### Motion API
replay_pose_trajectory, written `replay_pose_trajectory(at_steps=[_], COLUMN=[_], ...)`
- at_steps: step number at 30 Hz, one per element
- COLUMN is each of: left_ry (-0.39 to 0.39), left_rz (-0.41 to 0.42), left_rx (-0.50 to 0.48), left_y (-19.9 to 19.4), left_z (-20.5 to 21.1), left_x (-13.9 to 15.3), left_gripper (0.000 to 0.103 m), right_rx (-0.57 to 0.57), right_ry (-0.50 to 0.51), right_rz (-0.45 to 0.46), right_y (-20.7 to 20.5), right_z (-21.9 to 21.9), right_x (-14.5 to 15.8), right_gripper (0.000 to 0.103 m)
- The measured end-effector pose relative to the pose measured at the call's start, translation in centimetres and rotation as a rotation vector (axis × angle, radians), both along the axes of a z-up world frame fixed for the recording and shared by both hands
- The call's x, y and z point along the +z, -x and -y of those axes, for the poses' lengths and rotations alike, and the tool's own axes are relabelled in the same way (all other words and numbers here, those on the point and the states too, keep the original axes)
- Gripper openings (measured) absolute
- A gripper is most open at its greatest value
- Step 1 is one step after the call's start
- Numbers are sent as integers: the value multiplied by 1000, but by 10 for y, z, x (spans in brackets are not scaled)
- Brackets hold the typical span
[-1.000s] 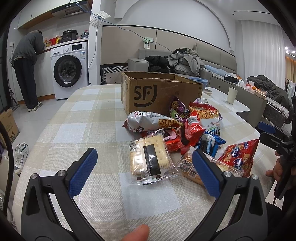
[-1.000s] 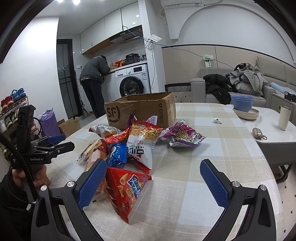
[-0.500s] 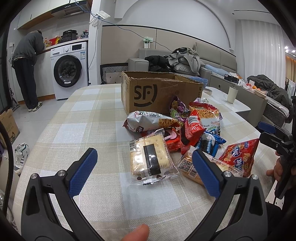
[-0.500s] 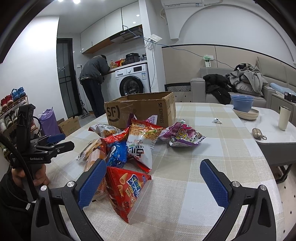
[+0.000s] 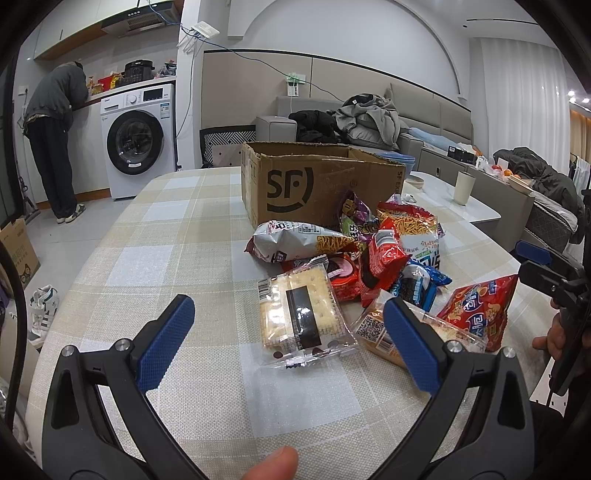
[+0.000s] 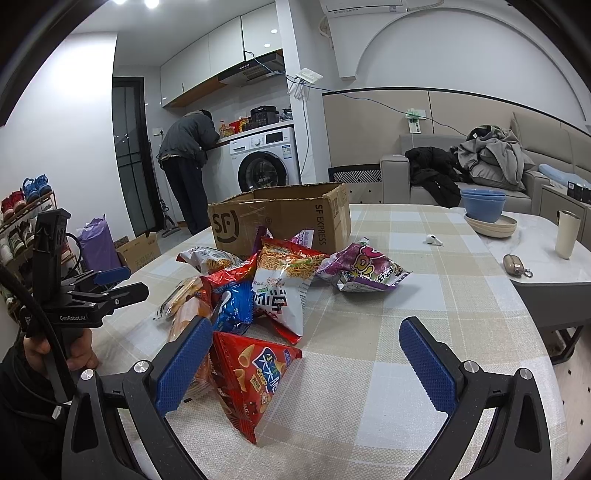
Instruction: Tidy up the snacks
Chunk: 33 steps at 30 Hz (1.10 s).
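Nothing has moved over the last second: our left gripper (image 5: 284,349) and right gripper (image 6: 304,363) hover with fingers spread, holding nothing. The snack packets (image 5: 373,258) lie heaped before the cardboard box (image 5: 314,184); sorting hasn't begun.

You get bright, even indoor light from ceiling spots (image 6: 135,3) at 11 o'clock. Shadows stay soft, snack bags (image 5: 384,254) show small glare, focus looks sharp, and fisheye bending plus black vignette hits every edge.
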<state>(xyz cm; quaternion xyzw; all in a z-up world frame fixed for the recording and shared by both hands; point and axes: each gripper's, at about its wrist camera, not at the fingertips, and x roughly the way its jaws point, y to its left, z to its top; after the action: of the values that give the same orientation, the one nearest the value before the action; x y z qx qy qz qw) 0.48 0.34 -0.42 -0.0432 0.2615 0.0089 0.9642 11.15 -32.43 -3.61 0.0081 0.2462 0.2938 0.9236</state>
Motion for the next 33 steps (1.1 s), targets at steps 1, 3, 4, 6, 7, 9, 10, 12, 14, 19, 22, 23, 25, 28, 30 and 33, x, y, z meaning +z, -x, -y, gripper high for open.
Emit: replay_pose_trajectory(at_steps=[1,3,4,6,7,9,10,12,14,19,22,23,25,28,30,33], left_ry=[0,-1,-1,0,-1,-2,-2,-1,-2,-4,-5,-6,-5,-12,-15,-24], left_rz=[0,0,1,0,0,-1,0,0,-1,-1,-1,-1,-1,-6,-6,-16], left_rx=[0,1,1,0,1,0,0,0,1,0,0,0,1,-2,-7,-15], left_y=[0,0,0,0,0,0,0,0,0,0,0,0,0,0,-1,-2], left_z=[0,0,0,0,0,0,0,0,0,0,0,1,1,0,-1,2], left_x=[0,0,0,0,0,0,0,0,0,0,0,0,0,-1,-1,-2], left_gripper=[102,102,102,102,102,102,102,102,102,102,102,102,102,102,102,102], right_rx=[0,0,0,0,0,1,0,-1,-1,0,0,0,2,0,-1,-3], right_ry=[0,-1,-1,0,-1,0,0,-1,0,-1,0,-1,0,1,-1,6], right_rz=[-1,-1,0,0,0,-1,0,0,0,-1,-1,-1,-2,-7,-13,-25], right_y=[0,0,0,0,0,0,0,0,0,0,0,0,-1,-1,-1,-2], right_z=[0,0,0,0,0,0,0,0,0,0,0,0,0,-1,-2,-2], right_x=[0,0,0,0,0,0,0,0,0,1,1,1,-1,-3,-4,-3], right_gripper=[103,103,103,103,103,103,103,103,103,103,103,103,103,103,103,103])
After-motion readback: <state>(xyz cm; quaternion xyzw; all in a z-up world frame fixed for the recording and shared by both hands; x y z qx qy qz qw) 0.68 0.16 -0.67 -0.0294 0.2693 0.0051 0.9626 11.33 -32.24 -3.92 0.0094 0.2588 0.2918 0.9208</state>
